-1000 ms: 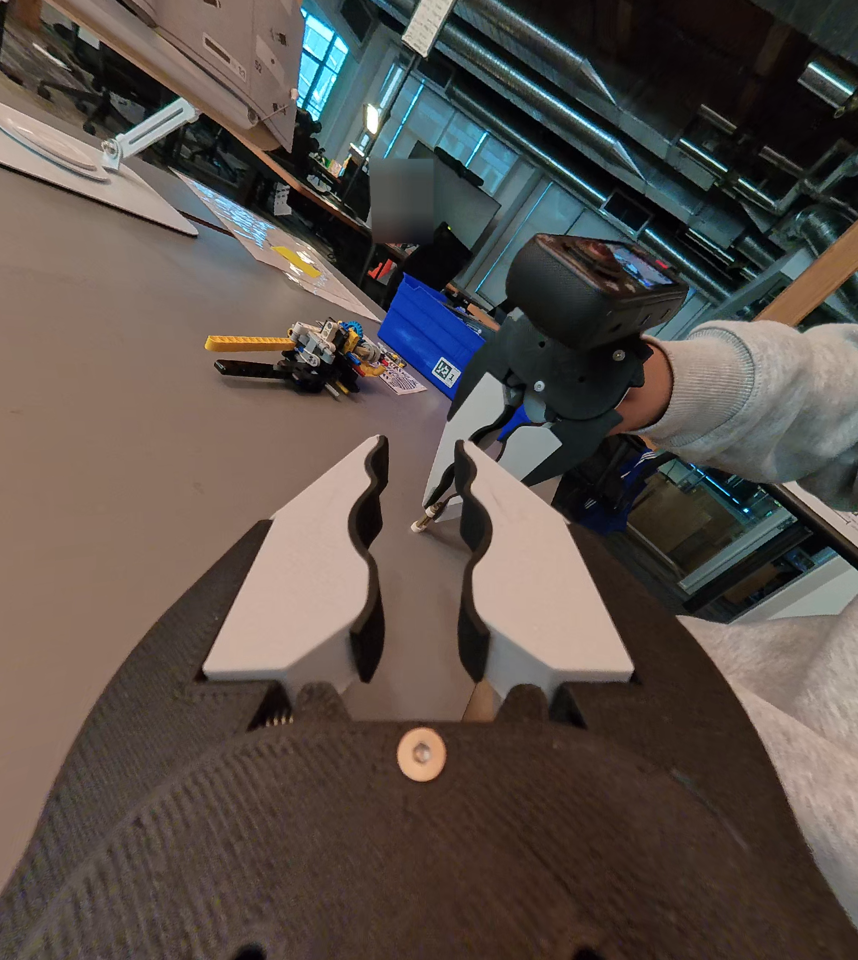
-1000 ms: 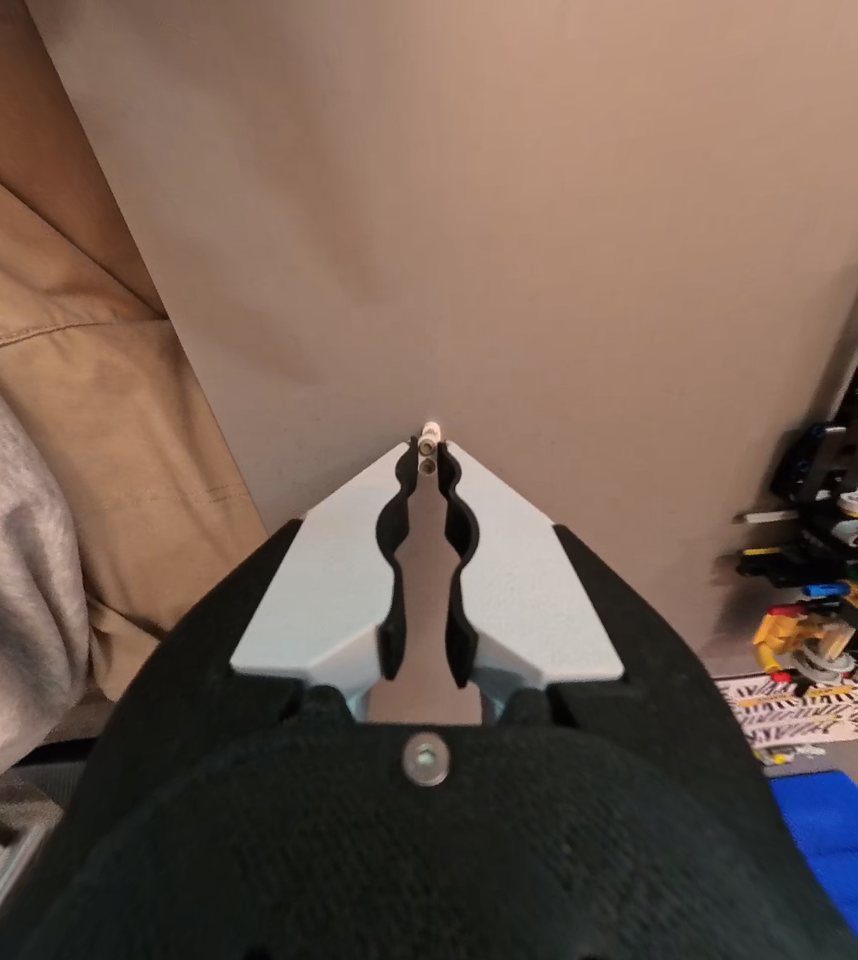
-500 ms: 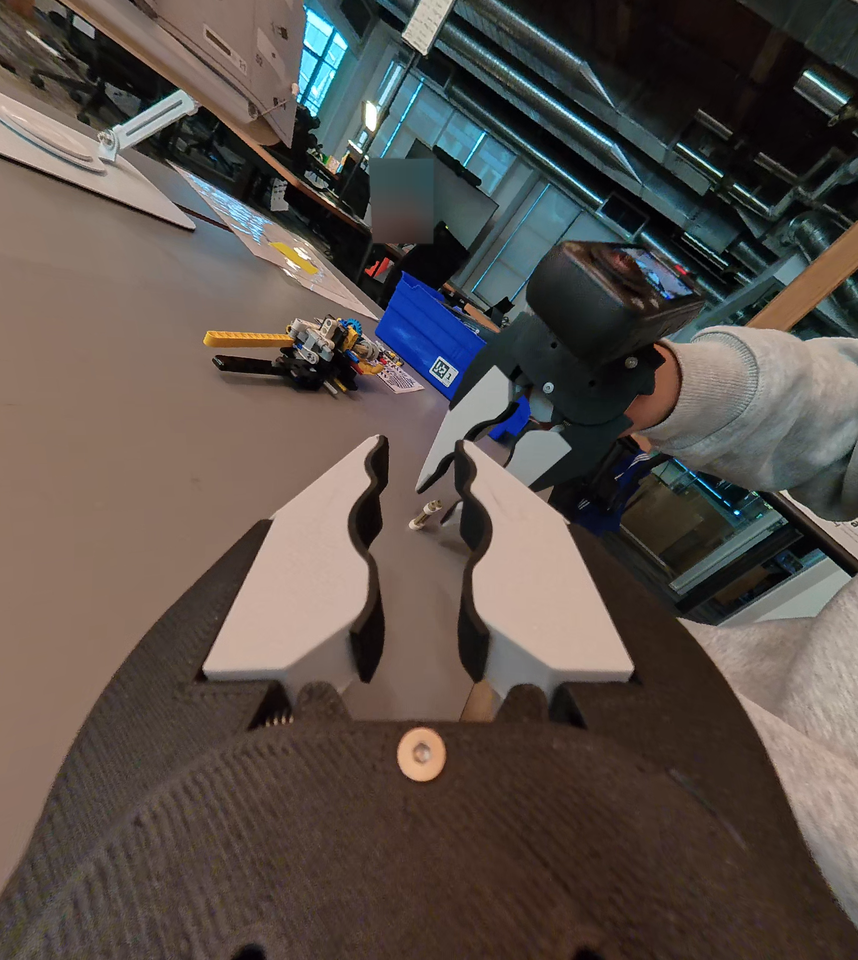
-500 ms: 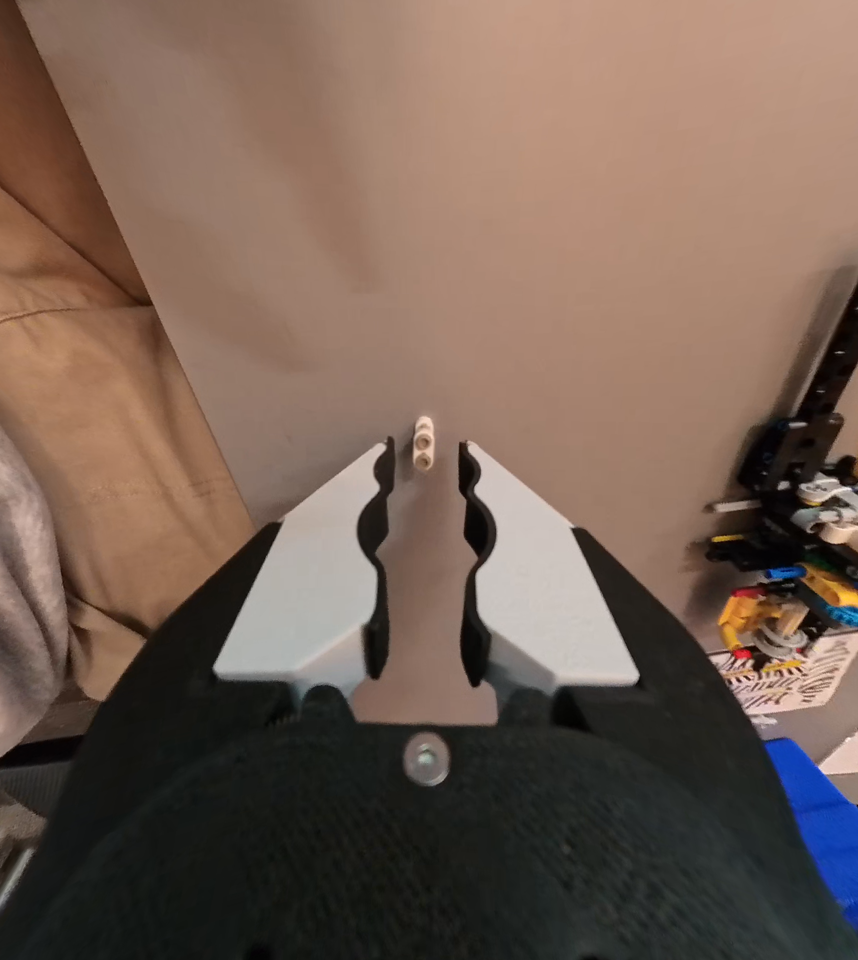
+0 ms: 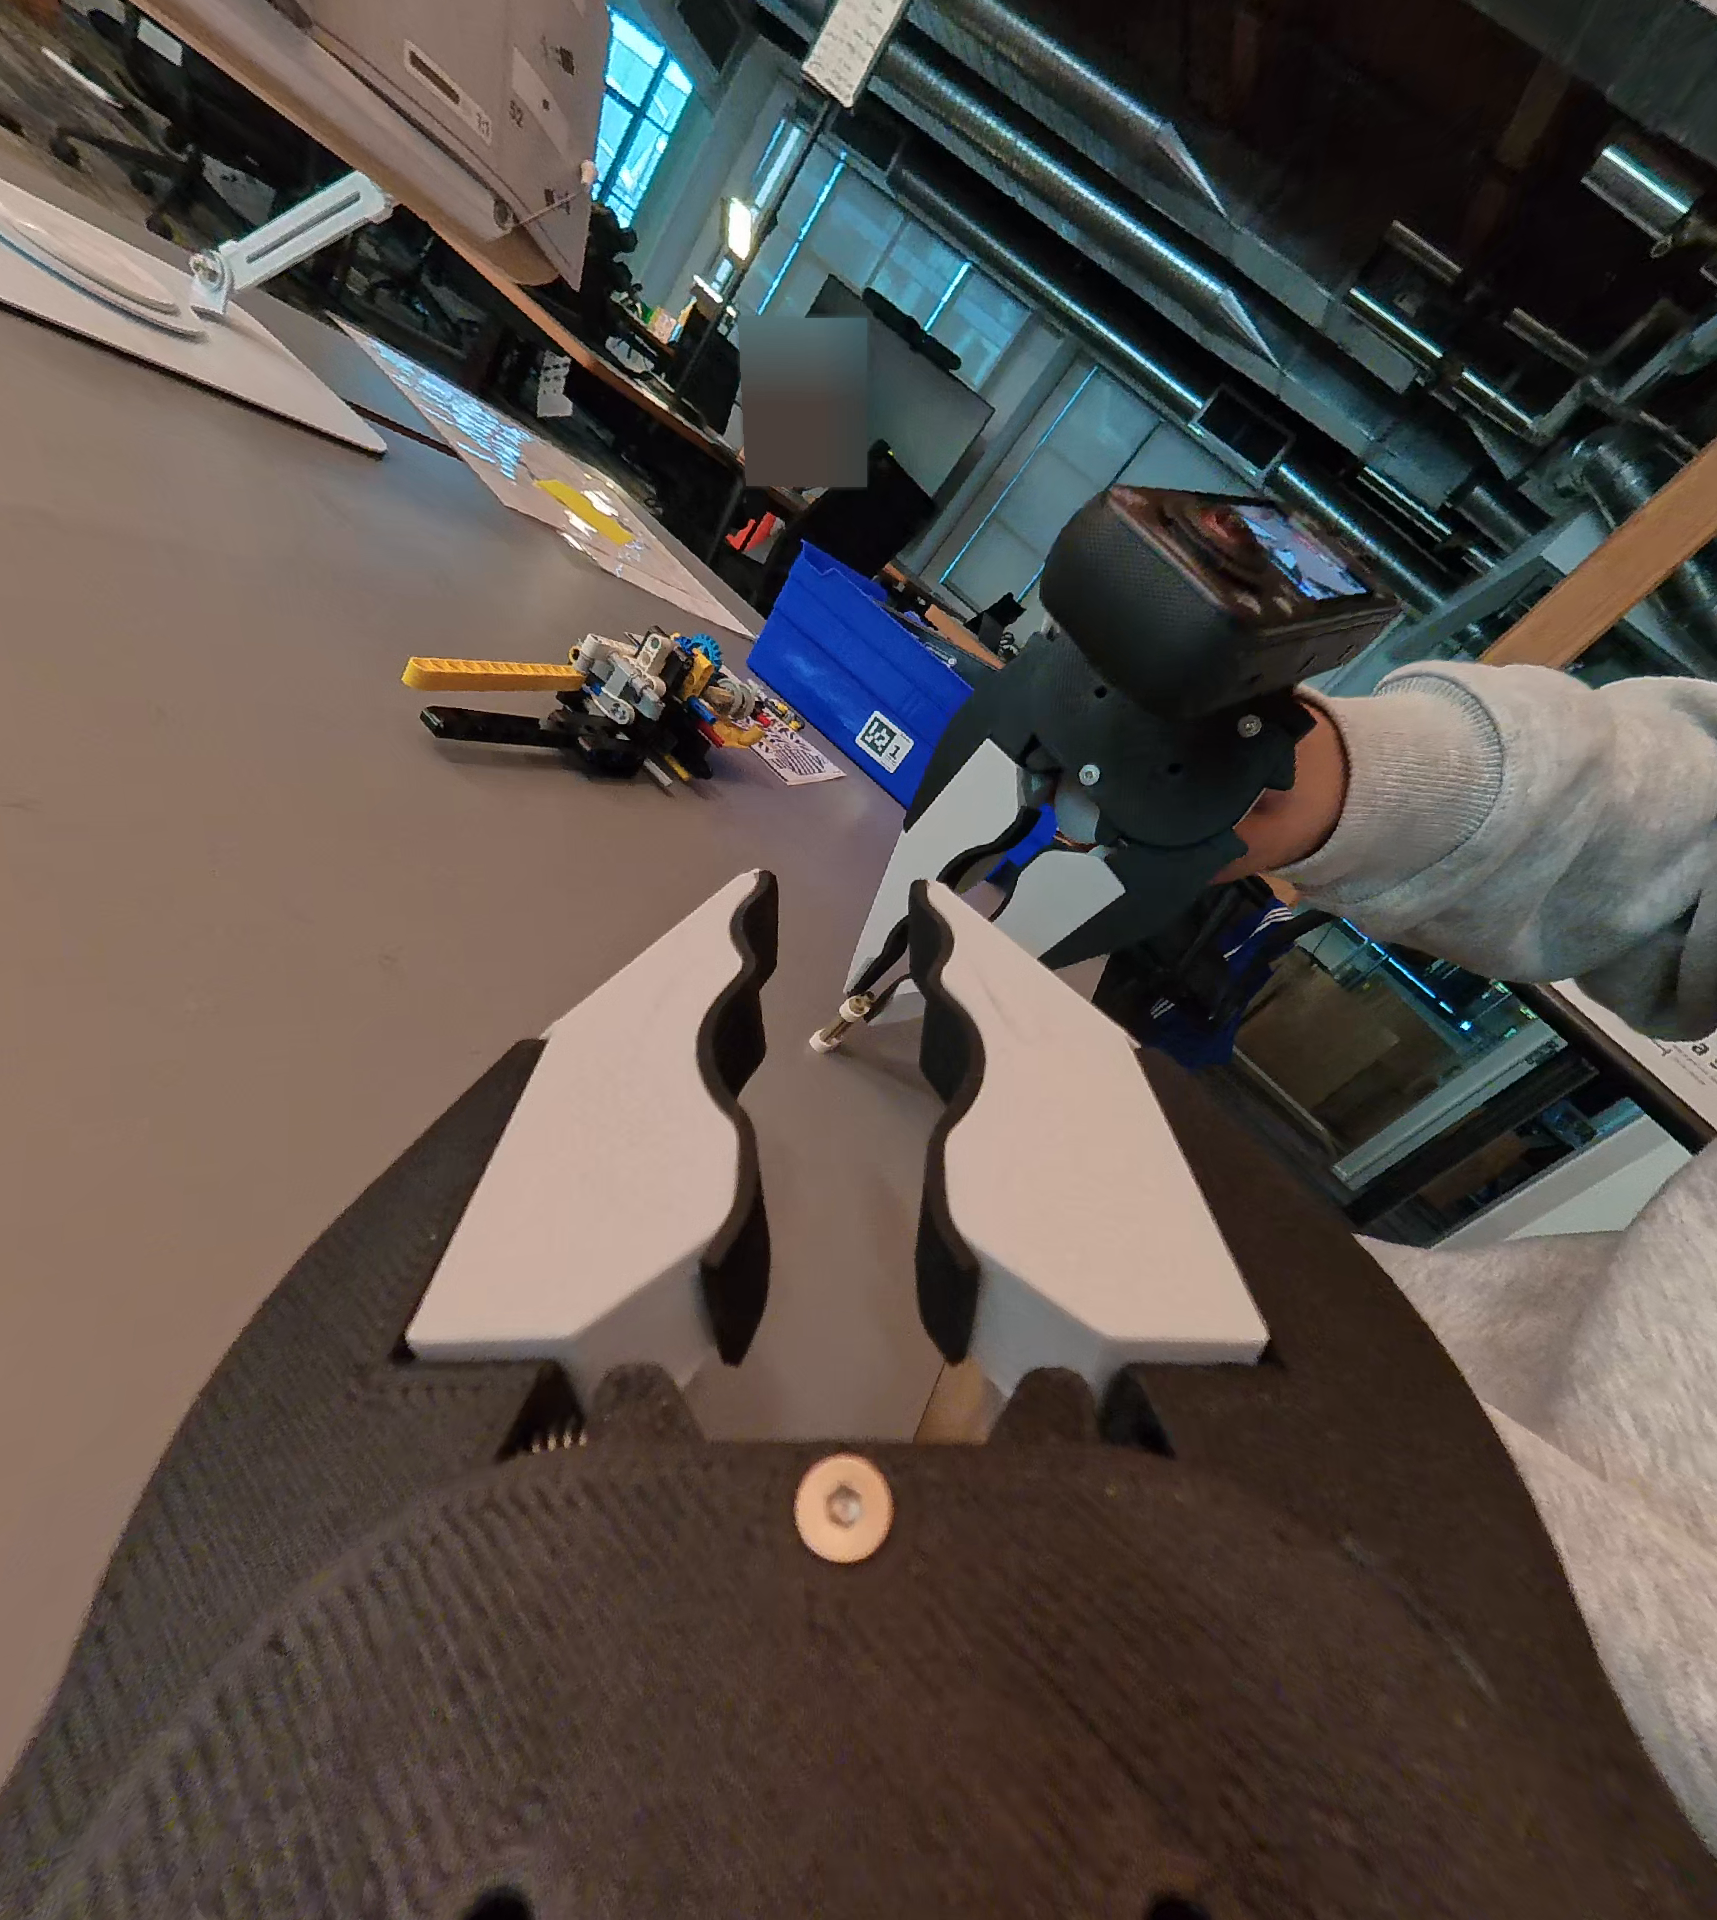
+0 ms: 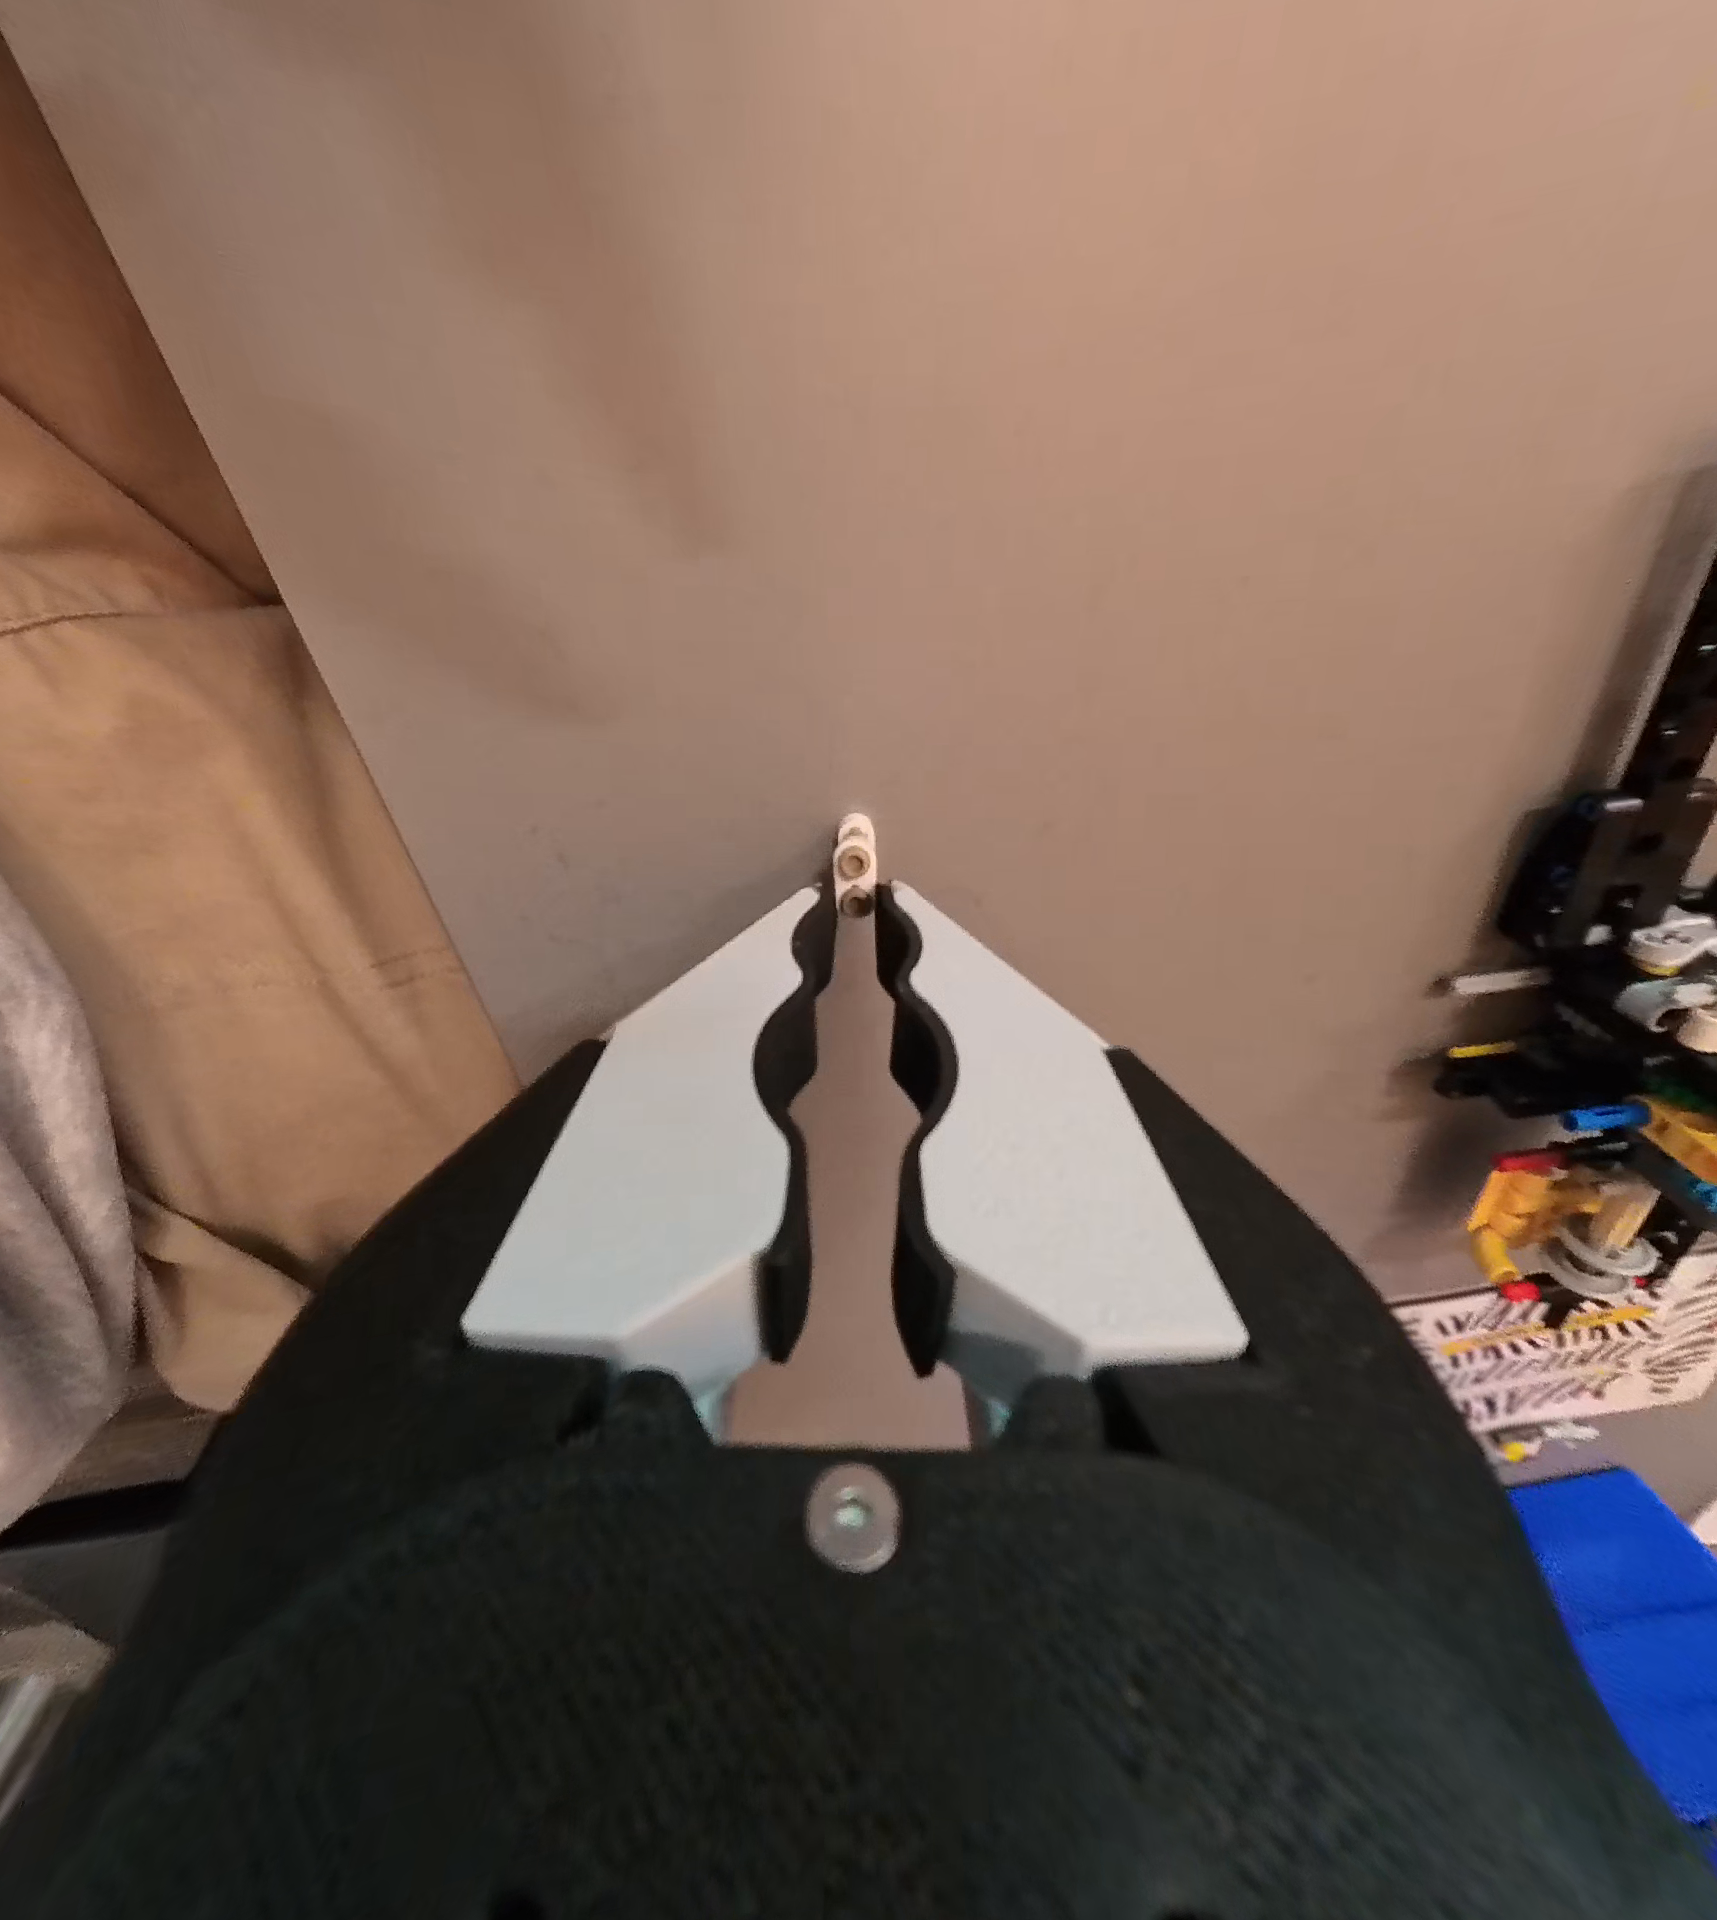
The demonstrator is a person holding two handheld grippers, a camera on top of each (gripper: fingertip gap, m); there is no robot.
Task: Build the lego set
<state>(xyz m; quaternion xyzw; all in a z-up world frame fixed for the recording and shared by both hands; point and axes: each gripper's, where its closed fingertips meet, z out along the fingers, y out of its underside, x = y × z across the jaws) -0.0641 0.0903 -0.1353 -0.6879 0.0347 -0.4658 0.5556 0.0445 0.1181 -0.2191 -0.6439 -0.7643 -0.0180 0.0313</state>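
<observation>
At frame centre, the right gripper pinches a small white peg on the grey table. The left gripper stands half open, empty. The lego model sits at right.

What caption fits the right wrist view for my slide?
Right gripper pinching a small white peg on the grey table, half-built lego model at right.

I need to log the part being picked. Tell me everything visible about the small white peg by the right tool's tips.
The small white peg is a short, plastic-looking piece with two round holes along its side. It lies flat on the grey table, near its edge. The right tool has its tips closed around the peg's near end; its far end sticks out beyond them.
</observation>
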